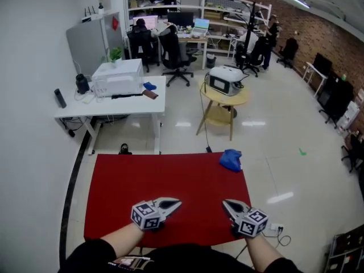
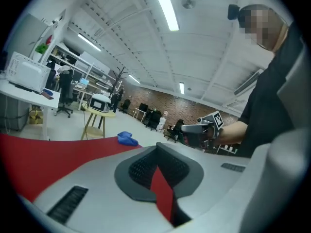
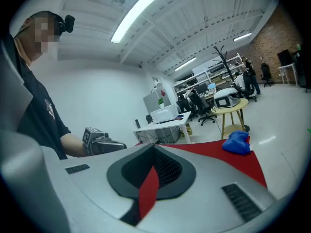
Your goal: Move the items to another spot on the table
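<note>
A crumpled blue cloth (image 1: 231, 160) lies at the far right corner of the red table (image 1: 165, 186); it also shows in the left gripper view (image 2: 126, 138) and the right gripper view (image 3: 237, 142). Both grippers hover over the table's near edge, tips turned toward each other. My left gripper (image 1: 173, 202) is shut with nothing in it (image 2: 156, 152). My right gripper (image 1: 226, 205) is likewise shut and empty (image 3: 154, 149). Each one shows in the other's view: the right gripper (image 2: 201, 130) and the left gripper (image 3: 99, 142). Neither is near the cloth.
Beyond the red table stand a white desk (image 1: 114, 104) with a printer and small things, and a round wooden table (image 1: 224, 92) carrying a device. Office chairs and desks fill the back. A cable and plug strip (image 1: 276, 229) lie on the floor at the right.
</note>
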`<state>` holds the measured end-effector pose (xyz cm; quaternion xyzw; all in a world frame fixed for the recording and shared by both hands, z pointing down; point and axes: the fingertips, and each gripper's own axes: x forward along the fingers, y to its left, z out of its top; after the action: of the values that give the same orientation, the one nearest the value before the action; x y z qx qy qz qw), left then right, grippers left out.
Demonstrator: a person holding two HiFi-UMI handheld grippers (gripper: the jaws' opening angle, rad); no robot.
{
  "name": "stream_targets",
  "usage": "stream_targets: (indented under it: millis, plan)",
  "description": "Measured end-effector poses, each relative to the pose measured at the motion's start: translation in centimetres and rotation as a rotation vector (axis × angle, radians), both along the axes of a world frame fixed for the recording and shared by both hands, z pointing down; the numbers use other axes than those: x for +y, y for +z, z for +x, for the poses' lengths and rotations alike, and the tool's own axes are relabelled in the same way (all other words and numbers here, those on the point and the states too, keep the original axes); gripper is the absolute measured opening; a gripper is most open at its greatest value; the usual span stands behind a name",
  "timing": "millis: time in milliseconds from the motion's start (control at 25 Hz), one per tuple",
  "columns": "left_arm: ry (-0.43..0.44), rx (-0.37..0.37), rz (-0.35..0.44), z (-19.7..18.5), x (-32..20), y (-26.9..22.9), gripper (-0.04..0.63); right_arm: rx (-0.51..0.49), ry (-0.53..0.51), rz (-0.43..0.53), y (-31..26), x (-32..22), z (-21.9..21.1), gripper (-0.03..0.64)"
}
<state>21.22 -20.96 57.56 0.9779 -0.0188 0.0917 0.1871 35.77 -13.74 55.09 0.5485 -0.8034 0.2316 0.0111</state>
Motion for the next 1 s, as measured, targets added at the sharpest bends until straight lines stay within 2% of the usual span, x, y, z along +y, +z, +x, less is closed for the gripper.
stream_targets:
  millis: [240, 480, 600, 720, 880, 1000]
  plan:
    - [-0.136, 0.012, -0.061, -9.0, 5.2, 0.0, -0.008, 0.012, -0.138, 0.029, -1.5, 2.6, -6.8, -0.014]
    - [-0.248, 0.02, -0.09, -12.9, 11.8, -0.1, -0.008, -0.024, -0.304, 0.027, -2.0, 7.0, -12.1, -0.014]
    - [-0.242, 0.045, -0.074, -13.1, 13.9, -1.1, -0.008, -0.029, -0.355, 0.016, -2.2, 9.2, -14.1, -0.014]
    - [-0.222, 0.076, -0.05, -13.7, 13.8, -2.9, -0.008, -0.031, -0.366, 0.007, -2.6, 10.2, -16.4, -0.014]
    - [-0.167, 0.104, -0.04, -16.7, 13.4, -4.4, -0.008, -0.003, -0.324, 0.003, -2.6, 10.5, -20.3, -0.014]
    - [-0.11, 0.095, -0.05, -20.2, 14.3, -4.2, -0.008, -0.015, -0.266, 0.008, -2.1, 10.7, -23.6, -0.014]
